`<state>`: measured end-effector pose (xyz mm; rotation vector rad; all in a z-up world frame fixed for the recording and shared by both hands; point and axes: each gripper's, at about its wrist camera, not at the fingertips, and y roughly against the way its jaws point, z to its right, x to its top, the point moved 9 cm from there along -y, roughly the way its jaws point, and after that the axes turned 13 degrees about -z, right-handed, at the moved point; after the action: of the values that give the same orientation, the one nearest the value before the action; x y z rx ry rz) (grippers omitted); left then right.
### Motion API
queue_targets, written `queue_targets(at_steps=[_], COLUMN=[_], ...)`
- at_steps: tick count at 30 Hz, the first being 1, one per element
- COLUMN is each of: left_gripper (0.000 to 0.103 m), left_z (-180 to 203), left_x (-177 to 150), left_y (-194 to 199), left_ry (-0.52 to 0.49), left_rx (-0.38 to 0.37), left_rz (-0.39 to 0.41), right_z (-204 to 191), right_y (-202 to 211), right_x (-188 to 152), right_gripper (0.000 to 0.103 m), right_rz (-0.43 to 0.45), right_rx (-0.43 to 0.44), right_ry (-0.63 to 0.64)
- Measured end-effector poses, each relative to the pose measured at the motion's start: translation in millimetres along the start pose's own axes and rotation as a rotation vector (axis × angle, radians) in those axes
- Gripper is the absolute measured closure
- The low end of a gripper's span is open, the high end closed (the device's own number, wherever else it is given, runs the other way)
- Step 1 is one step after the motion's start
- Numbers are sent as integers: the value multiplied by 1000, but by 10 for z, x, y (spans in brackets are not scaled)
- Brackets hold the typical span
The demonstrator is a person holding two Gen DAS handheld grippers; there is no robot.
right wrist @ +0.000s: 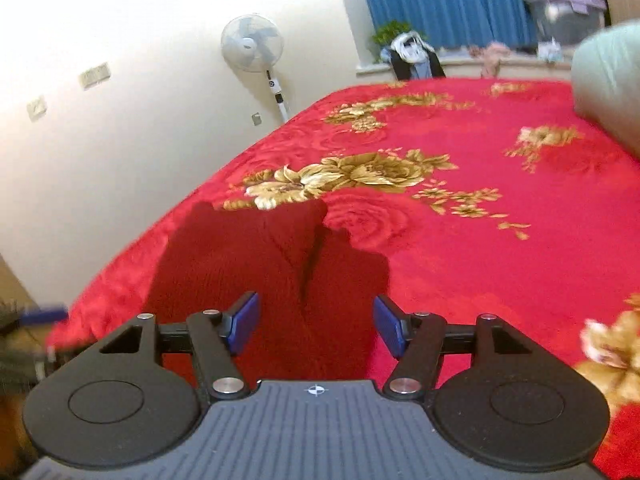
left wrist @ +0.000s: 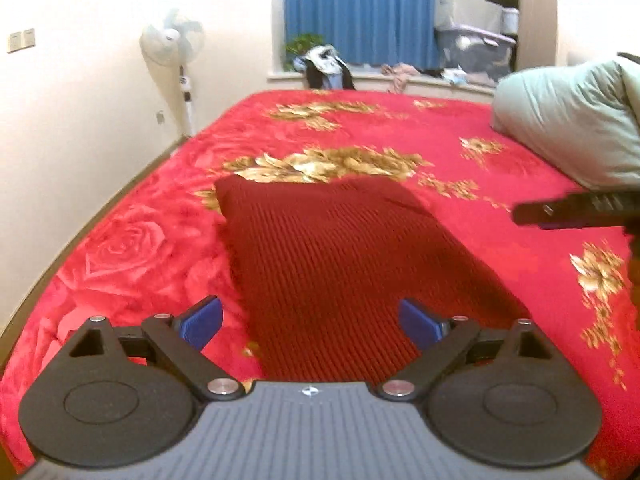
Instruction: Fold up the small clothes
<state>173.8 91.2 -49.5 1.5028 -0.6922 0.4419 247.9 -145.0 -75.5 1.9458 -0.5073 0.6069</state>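
Both grippers I'm steering hang empty: left gripper (left wrist: 310, 322) spread wide, right gripper (right wrist: 316, 326) parted less. Dark red knit (left wrist: 340, 256) lies folded flat on the blanket (left wrist: 500, 240), just past the left pads at 12 o'clock.

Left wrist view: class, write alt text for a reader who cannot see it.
A dark red knitted garment lies folded flat on a red floral blanket, with the left tongs open and empty above its near edge. The right tongs enter from the right.
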Motion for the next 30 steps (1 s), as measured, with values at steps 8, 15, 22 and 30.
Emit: queue_targets(at_steps=[8, 15, 22, 30], left_gripper=[6, 6, 30, 30], left_z=[-259, -396, -369, -479], left_x=[198, 301, 294, 219], left_y=[-201, -456, -852, -802], left_ry=[82, 143, 130, 170], left_rx=[27, -2, 70, 59], left_rz=[12, -56, -198, -188], right_z=[14, -110, -19, -2], right_y=[-1078, -1157, -1244, -893], right_x=[411, 454, 388, 138], right_gripper=[39, 85, 79, 61], right_rz=[-162, -171, -147, -147], right_rx=[67, 168, -113, -162], right_ry=[-142, -54, 98, 120])
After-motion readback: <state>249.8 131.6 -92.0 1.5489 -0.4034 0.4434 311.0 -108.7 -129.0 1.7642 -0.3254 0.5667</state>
